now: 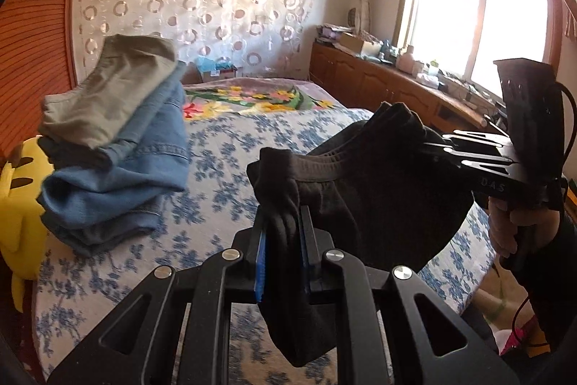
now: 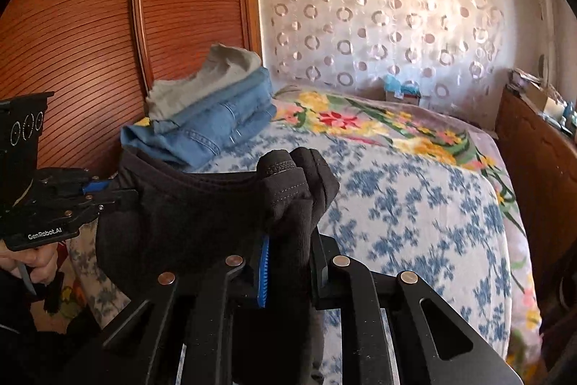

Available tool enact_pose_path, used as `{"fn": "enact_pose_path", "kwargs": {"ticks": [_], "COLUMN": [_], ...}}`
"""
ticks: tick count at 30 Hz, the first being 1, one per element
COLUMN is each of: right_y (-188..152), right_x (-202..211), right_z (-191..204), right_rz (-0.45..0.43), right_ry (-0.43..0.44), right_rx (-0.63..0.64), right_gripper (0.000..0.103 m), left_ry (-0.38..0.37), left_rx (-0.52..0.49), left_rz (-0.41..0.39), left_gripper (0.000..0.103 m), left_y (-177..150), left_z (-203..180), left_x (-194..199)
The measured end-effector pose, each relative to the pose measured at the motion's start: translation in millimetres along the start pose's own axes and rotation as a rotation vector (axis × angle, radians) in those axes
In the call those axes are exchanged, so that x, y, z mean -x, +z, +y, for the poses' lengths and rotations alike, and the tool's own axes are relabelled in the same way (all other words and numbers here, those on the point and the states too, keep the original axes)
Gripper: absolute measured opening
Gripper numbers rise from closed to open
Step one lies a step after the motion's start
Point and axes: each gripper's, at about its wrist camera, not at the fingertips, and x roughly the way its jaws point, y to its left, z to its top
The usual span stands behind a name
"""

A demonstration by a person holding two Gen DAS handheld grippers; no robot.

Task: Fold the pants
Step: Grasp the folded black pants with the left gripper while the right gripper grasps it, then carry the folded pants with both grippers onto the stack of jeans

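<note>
Left wrist view shows the left gripper [image 1: 282, 233] clamped on a bunched corner of the black stretchy pants [image 1: 378, 197], the dark cloth squeezed between its blue-lined pads and hanging below them. Across from it the right gripper [image 1: 429, 141], held in a person's hand [image 1: 512, 226], bites the other end of the same waistband. From the right wrist view the picture agrees: the right gripper [image 2: 288, 251] is closed on a thick wad of black fabric, and the left gripper [image 2: 104, 192] pinches the far end, so the elastic waistband stretches between the two.

The pants hang in the air above the bed with the blue-and-white flowered sheet [image 1: 223, 175], touching it nowhere that I can see. I judge this pair is only at the start: it is lifted by the waist, no crease is laid yet, and spreading, folding and stacking are all left to do.

Counting: two grippers, one black pair in hand. At the bed's far corner sits a stack of folded clothes [image 1: 115, 139], a grey-green piece on top, blue denim under it, and something dark grey at the bottom; at least three, though I cannot tell the exact number. A yellow plush toy [image 1: 18, 204] sits beside the stack.
</note>
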Motion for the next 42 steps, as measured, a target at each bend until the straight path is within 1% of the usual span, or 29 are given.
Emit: {"fn": "enact_pose_path", "kwargs": {"ticks": [4, 8, 15, 20, 24, 27, 33, 36, 37, 40, 42], "right_y": [18.7, 41.7, 100.0, 145.5, 171.2, 187.0, 214.1, 227.2, 230.5, 237.7, 238.6], "right_x": [-14.7, -31.5, -63.4, -93.1, -127.1, -154.0, -199.6, -225.3, -235.5, -270.8, -287.3], "right_z": [-0.1, -3.4, -8.2, -3.2, 0.6, 4.7, 0.7, 2.2, 2.9, 5.7, 6.0], "right_rz": [-0.014, -0.011, -0.036, -0.076, -0.08, -0.077, -0.063, -0.043, -0.031, 0.047, 0.069], "right_ry": [0.023, 0.043, 0.063, 0.086, 0.117, 0.139, 0.187, 0.218, 0.23, 0.257, 0.261], "right_rx": [0.021, 0.042, 0.108, 0.182, 0.23, 0.269, 0.345, 0.376, 0.38, 0.366, 0.341], "right_gripper": [0.016, 0.016, 0.016, 0.016, 0.016, 0.016, 0.016, 0.016, 0.016, 0.016, 0.017], "left_ry": [0.017, 0.037, 0.067, 0.115, 0.176, 0.213, 0.243, 0.268, 0.275, 0.304, 0.334], "left_rx": [0.027, 0.046, 0.068, 0.097, 0.127, 0.157, 0.224, 0.247, 0.254, 0.27, 0.265], "left_rz": [-0.019, -0.033, -0.09, -0.135, -0.145, -0.153, -0.177, -0.162, -0.156, -0.129, -0.111], "left_gripper": [0.016, 0.016, 0.016, 0.016, 0.016, 0.016, 0.016, 0.016, 0.016, 0.016, 0.016], "left_y": [8.1, 24.4, 61.4, 84.0, 94.2, 96.8, 93.9, 87.9, 87.4, 81.4, 78.6], "left_z": [16.5, 34.1, 64.4, 94.5, 121.4, 138.4, 158.9, 168.3, 171.2, 180.5, 185.9], "left_x": [1.8, 1.6, 5.7, 8.9, 5.0, 3.2, 5.4, -0.1, -1.5, -7.6, -12.8]}}
